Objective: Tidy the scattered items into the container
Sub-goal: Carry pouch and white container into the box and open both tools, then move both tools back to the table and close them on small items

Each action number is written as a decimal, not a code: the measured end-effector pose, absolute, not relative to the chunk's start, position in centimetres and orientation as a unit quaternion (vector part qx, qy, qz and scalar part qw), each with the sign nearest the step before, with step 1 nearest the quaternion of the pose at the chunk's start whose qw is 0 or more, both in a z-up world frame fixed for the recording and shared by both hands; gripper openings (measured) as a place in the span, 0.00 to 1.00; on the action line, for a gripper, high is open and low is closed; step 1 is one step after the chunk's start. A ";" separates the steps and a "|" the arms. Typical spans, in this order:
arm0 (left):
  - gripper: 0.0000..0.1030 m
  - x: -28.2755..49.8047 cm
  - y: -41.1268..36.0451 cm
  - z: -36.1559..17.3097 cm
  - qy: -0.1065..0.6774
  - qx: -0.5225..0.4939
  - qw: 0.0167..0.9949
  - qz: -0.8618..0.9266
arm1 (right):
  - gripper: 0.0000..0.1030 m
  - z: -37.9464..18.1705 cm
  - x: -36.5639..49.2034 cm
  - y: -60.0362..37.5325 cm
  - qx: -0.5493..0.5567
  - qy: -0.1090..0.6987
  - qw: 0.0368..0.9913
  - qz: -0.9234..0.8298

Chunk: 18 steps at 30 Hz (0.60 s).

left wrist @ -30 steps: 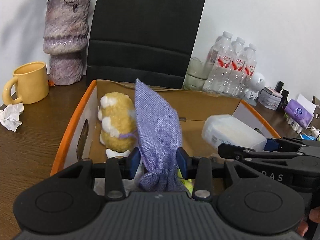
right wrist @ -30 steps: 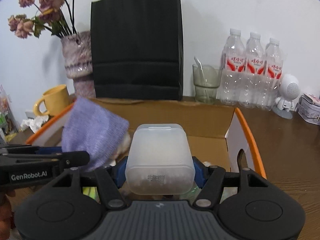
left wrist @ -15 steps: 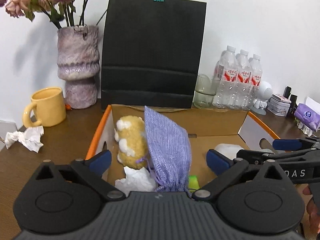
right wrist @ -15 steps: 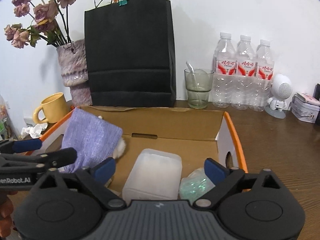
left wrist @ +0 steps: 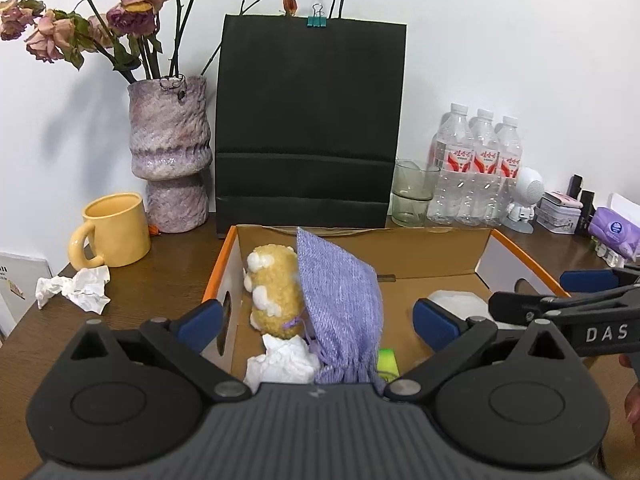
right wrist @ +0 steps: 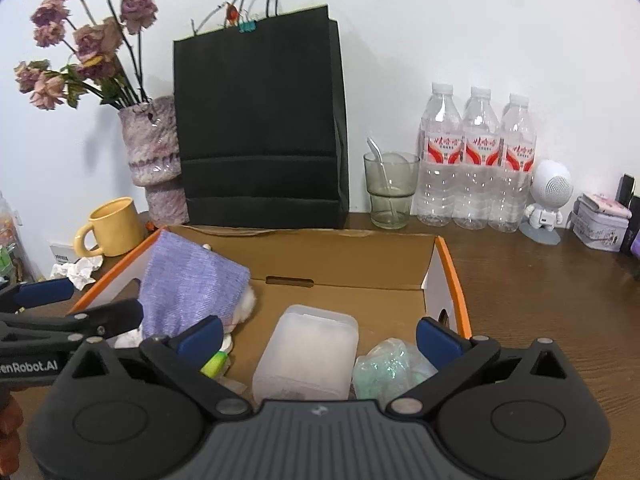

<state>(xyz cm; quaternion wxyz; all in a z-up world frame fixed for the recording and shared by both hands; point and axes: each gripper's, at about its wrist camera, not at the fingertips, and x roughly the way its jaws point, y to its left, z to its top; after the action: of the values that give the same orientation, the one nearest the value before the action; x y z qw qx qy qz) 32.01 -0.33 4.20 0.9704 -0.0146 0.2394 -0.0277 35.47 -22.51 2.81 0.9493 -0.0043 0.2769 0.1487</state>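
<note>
An orange-edged cardboard box (left wrist: pixel 420 252) (right wrist: pixel 340 260) sits right in front of both grippers. Inside it, a purple woven pouch (left wrist: pixel 340 300) (right wrist: pixel 188 284) leans on a yellow plush toy (left wrist: pixel 276 292), beside a crumpled tissue (left wrist: pixel 284 364) and a green item (left wrist: pixel 387 362). A cloudy plastic case (right wrist: pixel 308 352) and a greenish crinkled wrapper (right wrist: pixel 384 368) lie on the box floor. My left gripper (left wrist: pixel 316 320) hangs open above the pouch without touching it. My right gripper (right wrist: pixel 319 336) is above the case; its jaws are opening and nothing is pressed between them.
A crumpled tissue (left wrist: pixel 76 290) and a yellow mug (left wrist: pixel 114 230) sit on the wooden table left of the box. Behind it stand a vase (left wrist: pixel 170 160), a black paper bag (left wrist: pixel 308 128), a glass (right wrist: pixel 390 190), water bottles (right wrist: pixel 476 160), a small white robot figure (right wrist: pixel 550 200) and a tin (right wrist: pixel 602 224).
Both grippers opened and let go: the left released the purple pouch, the right the plastic case. Both pulled back and up; the pouch and case now rest in the box.
</note>
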 end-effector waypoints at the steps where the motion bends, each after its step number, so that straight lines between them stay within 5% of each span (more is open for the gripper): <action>1: 1.00 31.6 -0.2 4.3 0.239 -0.014 0.970 -0.028 | 1.00 2.9 35.0 -22.6 -0.005 0.274 0.950 0.149; 18: 1.00 21.5 -0.7 3.4 0.241 -0.017 0.968 -0.061 | 1.00 0.8 25.7 -28.2 -0.028 0.277 0.952 0.124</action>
<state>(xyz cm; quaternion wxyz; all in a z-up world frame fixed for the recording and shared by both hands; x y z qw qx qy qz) 21.45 -0.73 3.43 0.9684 -0.0166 0.2413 -0.0615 25.73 -28.20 0.77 0.9523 -0.0283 0.2774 0.1242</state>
